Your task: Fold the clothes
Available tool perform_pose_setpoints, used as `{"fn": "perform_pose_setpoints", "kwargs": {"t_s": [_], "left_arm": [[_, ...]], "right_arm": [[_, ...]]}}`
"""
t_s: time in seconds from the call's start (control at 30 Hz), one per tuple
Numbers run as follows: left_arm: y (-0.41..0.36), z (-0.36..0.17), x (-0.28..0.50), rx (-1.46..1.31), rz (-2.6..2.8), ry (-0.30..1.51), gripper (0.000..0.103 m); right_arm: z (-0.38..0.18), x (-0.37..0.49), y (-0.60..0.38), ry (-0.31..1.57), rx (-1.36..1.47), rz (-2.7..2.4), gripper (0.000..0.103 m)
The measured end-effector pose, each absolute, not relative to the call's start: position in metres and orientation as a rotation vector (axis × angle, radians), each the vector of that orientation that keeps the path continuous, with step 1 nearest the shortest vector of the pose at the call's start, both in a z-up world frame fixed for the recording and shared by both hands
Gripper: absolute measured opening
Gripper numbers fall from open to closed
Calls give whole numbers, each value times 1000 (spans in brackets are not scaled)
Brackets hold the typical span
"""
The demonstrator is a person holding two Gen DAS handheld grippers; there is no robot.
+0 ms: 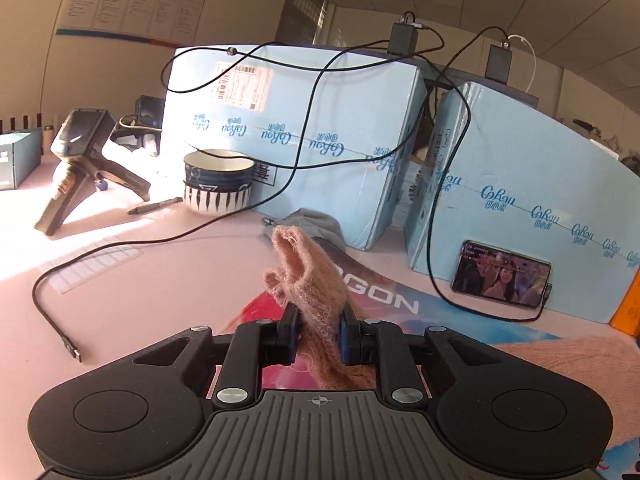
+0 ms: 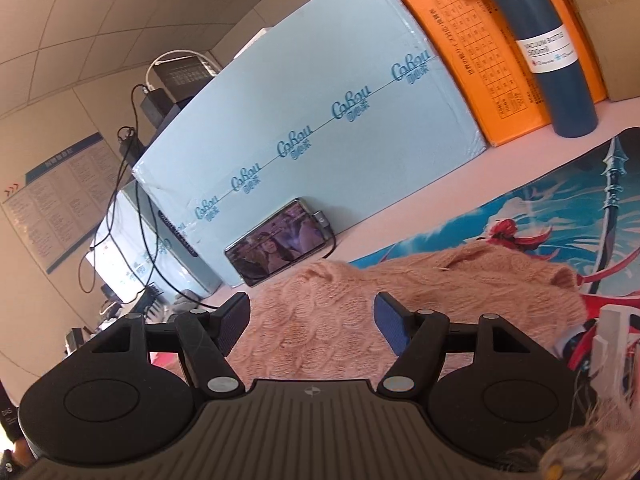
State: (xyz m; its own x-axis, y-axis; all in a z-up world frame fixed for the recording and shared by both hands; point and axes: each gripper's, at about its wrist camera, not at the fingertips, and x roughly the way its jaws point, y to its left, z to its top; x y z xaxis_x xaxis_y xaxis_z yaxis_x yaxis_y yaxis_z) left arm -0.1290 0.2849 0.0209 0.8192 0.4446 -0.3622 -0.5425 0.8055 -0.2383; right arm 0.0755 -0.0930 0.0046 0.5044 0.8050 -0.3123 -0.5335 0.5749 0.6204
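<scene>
Nearest the left lens, the left hand-held gripper (image 1: 319,334) pinches a narrow end of the pink knitted sweater (image 1: 310,280), probably a sleeve cuff, which pokes up past the fingertips above the printed desk mat (image 1: 400,300). The grip takes only a small bunch of loose knit, so a quick pull could slip it free or stretch it, and the lifted sleeve could snag the black cable (image 1: 120,246) lying on the table (image 1: 168,276). The right hand-held gripper (image 2: 312,320) stands spread and empty, with the sweater's body (image 2: 340,304) on the mat between and beyond its fingers.

Matte black left gripper (image 1: 319,330) and right gripper (image 2: 312,320): ribbed grey bodies, silver screws, blue pads.
</scene>
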Motion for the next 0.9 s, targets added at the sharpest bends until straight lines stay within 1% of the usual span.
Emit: {"fn": "perform_pose_setpoints", "kwargs": {"t_s": [0.07,0.17,0.27,0.37,0.4,0.43,0.47,0.5,0.53,0.6,0.73,0.9], "left_arm": [[268,26,-115,-375,455,260,18],[240,28,-92,-431,304,231,19],[214,14,-69,-482,188,285,19],[198,-4,-49,-521,148,360,23],[196,-8,-46,-552,129,364,34],[195,-12,-45,-586,109,366,54],[193,-16,-43,-619,89,368,66],[193,-18,-45,-656,64,350,84],[194,-19,-46,-693,37,330,86],[195,-23,-50,-766,-16,288,87],[197,-39,-42,-914,-62,296,87],[197,-50,-34,-916,-86,319,89]], "right_arm": [[6,82,-78,668,500,899,70],[-6,96,-60,726,491,837,69],[-14,93,-61,719,462,833,68],[-13,87,-71,688,456,849,70],[-13,86,-73,685,461,850,70],[-13,86,-74,684,462,851,70],[-14,86,-74,686,460,853,70],[-14,86,-74,687,459,854,70],[-14,86,-74,685,461,857,70],[-13,85,-75,675,475,872,70],[-11,83,-77,667,530,935,70],[-7,82,-61,696,536,983,70]]}}
